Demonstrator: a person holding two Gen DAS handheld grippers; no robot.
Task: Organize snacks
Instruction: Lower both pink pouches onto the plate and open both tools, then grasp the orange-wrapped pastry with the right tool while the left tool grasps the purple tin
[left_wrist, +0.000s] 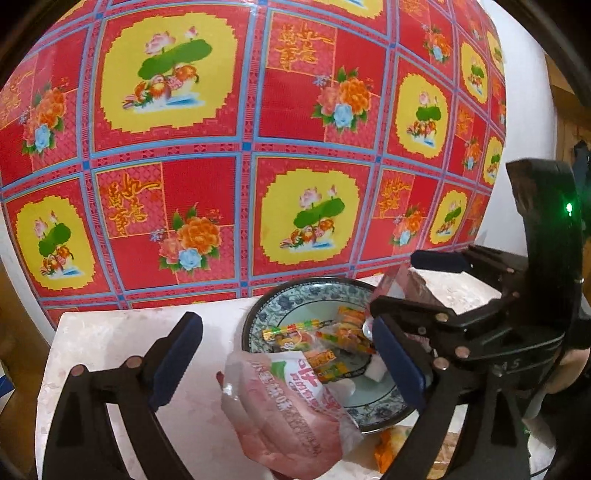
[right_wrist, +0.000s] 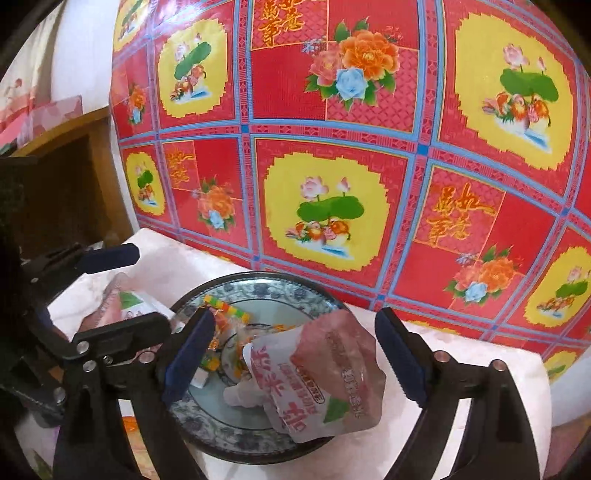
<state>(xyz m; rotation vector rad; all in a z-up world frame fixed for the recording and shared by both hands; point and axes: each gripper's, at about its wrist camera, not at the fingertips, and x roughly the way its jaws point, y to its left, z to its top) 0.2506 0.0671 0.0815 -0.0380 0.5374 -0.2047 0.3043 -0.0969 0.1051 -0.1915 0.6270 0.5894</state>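
Note:
A blue-and-white patterned bowl (left_wrist: 306, 286) (right_wrist: 258, 277) stands on a pale marble tabletop (left_wrist: 129, 350) and holds several small colourful candies (left_wrist: 295, 336) (right_wrist: 225, 308). One pink-and-white snack pouch (left_wrist: 288, 410) leans on the bowl's near rim between the fingers of my left gripper (left_wrist: 284, 321), with a gap to each pad. A second pink pouch (right_wrist: 321, 376) lies in the bowl between the wide-spread fingers of my right gripper (right_wrist: 295, 314), not squeezed. Each gripper shows in the other's view, the right gripper (left_wrist: 393, 284) and the left gripper (right_wrist: 147, 286).
A red, yellow and blue flowered sheet (left_wrist: 295, 147) (right_wrist: 332, 147) rises right behind the table. A dark wooden shelf (right_wrist: 74, 147) stands at the left. Orange wrappers (left_wrist: 384, 446) lie in front of the bowl. The table's left edge (left_wrist: 51, 369) is close.

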